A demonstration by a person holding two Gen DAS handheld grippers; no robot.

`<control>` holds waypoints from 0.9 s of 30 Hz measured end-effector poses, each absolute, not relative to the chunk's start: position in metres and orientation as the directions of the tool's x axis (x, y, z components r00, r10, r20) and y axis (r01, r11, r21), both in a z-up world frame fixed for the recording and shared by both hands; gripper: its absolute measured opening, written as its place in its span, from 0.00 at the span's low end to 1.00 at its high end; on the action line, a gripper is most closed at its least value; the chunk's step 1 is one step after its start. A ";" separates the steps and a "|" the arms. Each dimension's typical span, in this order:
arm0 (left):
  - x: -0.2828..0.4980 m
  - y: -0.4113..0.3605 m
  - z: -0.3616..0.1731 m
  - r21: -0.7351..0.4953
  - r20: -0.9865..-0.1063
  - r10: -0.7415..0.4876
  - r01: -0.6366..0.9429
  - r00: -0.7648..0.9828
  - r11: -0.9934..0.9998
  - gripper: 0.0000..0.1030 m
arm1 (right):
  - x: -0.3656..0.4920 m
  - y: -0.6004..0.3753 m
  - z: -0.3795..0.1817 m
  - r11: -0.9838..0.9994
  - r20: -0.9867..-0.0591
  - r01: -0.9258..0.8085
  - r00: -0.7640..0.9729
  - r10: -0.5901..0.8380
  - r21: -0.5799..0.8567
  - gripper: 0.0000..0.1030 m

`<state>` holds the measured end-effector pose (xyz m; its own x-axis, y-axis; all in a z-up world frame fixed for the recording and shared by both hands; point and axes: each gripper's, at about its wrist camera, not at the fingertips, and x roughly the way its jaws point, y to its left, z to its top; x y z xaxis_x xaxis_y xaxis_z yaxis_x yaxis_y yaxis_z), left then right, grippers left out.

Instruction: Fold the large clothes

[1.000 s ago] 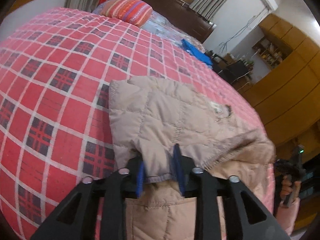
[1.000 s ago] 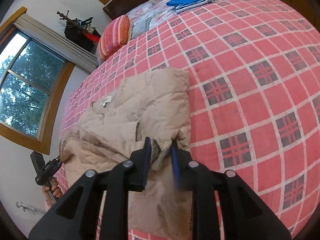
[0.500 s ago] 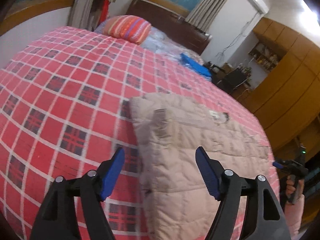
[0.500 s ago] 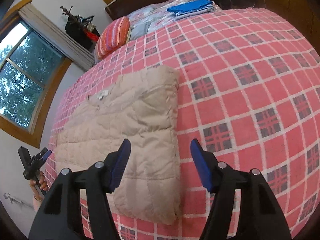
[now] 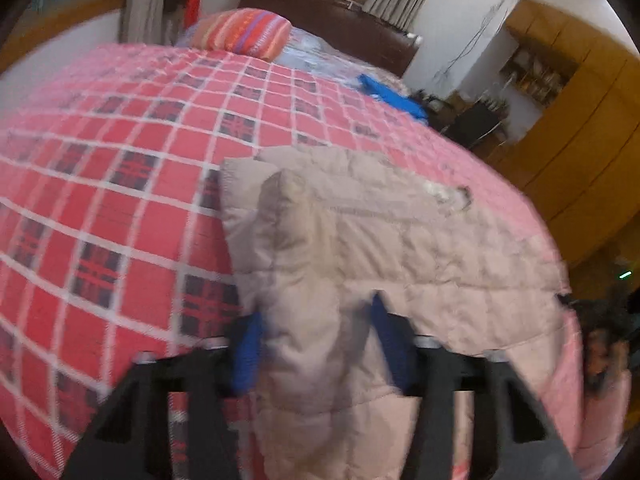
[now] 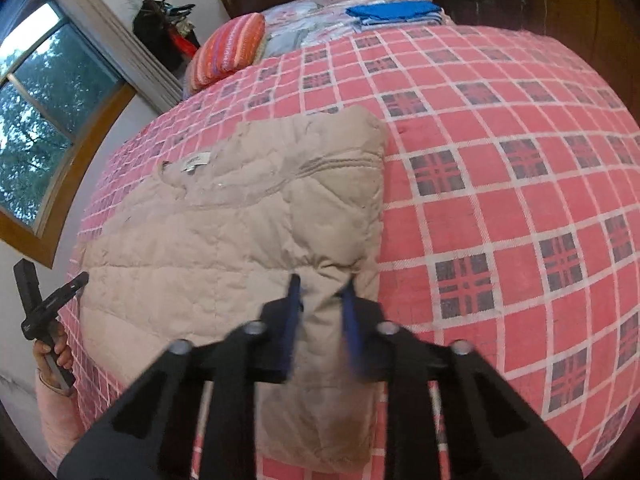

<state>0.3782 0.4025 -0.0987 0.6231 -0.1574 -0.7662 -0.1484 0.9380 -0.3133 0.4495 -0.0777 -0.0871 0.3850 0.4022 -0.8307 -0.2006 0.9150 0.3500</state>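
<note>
On the bed's red plaid bedspread lies a beige quilted jacket, folded into a rough rectangle with its collar label facing up toward the headboard. The right gripper pinches a bunched ridge of the jacket's near right edge between its blue-padded fingers, the fabric gathered up between them. The left gripper straddles a raised fold of the jacket at its near left edge; its blue fingers sit partway apart with padding bulging between them, and motion blur leaves it unclear whether they grip. A striped pillow and a folded blue cloth rest near the head of the bed. At the left edge of the right wrist view, the person's hand grasps the other gripper's handle.
</note>
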 end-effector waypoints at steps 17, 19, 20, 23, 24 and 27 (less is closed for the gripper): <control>0.319 0.393 -0.002 -0.400 -0.482 -0.183 -0.029 0.857 0.916 0.04 | 0.402 -0.091 0.012 0.884 -0.688 -0.309 0.555 0.467 0.351 0.07; 0.334 0.394 0.011 -0.390 -0.455 -0.166 -0.029 0.875 0.920 0.04 | 0.411 -0.090 0.023 0.886 -0.678 -0.302 0.570 0.464 0.353 0.07; 0.341 0.395 0.015 -0.384 -0.449 -0.157 -0.031 0.880 0.923 0.04 | 0.420 -0.088 0.028 0.888 -0.675 -0.296 0.578 0.459 0.351 0.07; 0.370 0.399 0.018 -0.364 -0.453 -0.122 -0.059 0.883 0.930 0.04 | 0.449 -0.082 0.032 0.899 -0.680 -0.270 0.588 0.438 0.345 0.07; 0.381 0.400 0.016 -0.356 -0.465 -0.114 -0.068 0.878 0.932 0.04 | 0.459 -0.080 0.029 0.901 -0.687 -0.259 0.583 0.433 0.348 0.07; 0.411 0.407 -0.001 -0.363 -0.519 -0.111 -0.101 0.848 0.926 0.04 | 0.482 -0.075 0.017 0.902 -0.708 -0.240 0.560 0.431 0.359 0.07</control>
